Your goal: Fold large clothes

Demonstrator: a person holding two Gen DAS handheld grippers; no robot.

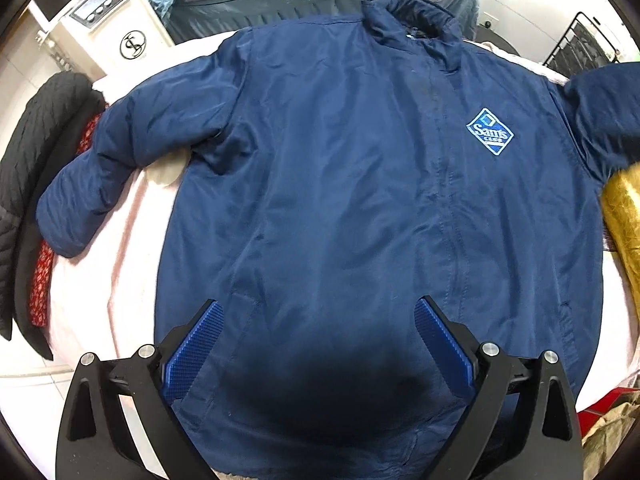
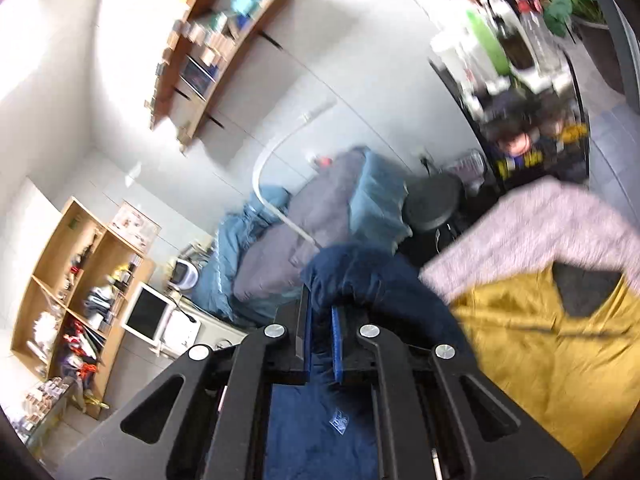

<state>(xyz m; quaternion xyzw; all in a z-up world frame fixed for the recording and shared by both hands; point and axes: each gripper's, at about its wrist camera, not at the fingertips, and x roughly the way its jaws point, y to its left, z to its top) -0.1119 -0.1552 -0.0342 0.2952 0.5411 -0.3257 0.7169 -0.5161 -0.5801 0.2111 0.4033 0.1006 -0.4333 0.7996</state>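
Blue-padded fingers [image 1: 440,344] of the left hand-held gripper [image 1: 318,320] stand wide apart, holding nothing, poised over the lower hem area of the navy jacket [image 1: 340,184]. Whether the pads touch the fabric cannot be told. Said jacket lies front-up and spread flat on a pale pink cover [image 1: 120,280], collar [image 1: 412,24] pointing away from the camera, zip closed, with a diamond-shaped embroidered badge [image 1: 490,132] on the chest. One sleeve [image 1: 108,168] extends to the left of the view, bent at the elbow, its cuff near a black quilted garment [image 1: 28,168] and a red patterned cloth [image 1: 40,280] at the cover's edge. A gold-coloured garment [image 1: 624,216] lies at the right border, beside the jacket's other sleeve.

Right wrist view, somewhat blurred: the right hand-held gripper [image 2: 322,340] has its jaws drawn close together, clamped on a fold of navy jacket [image 2: 360,280] fabric, which bunches up over the fingertips and trails back beneath the gripper body. To its right lie the gold garment [image 2: 540,340] and the pink cover [image 2: 540,224]. Behind stands a heap of grey and blue bedding [image 2: 312,220], with wall shelves [image 2: 208,48] above.
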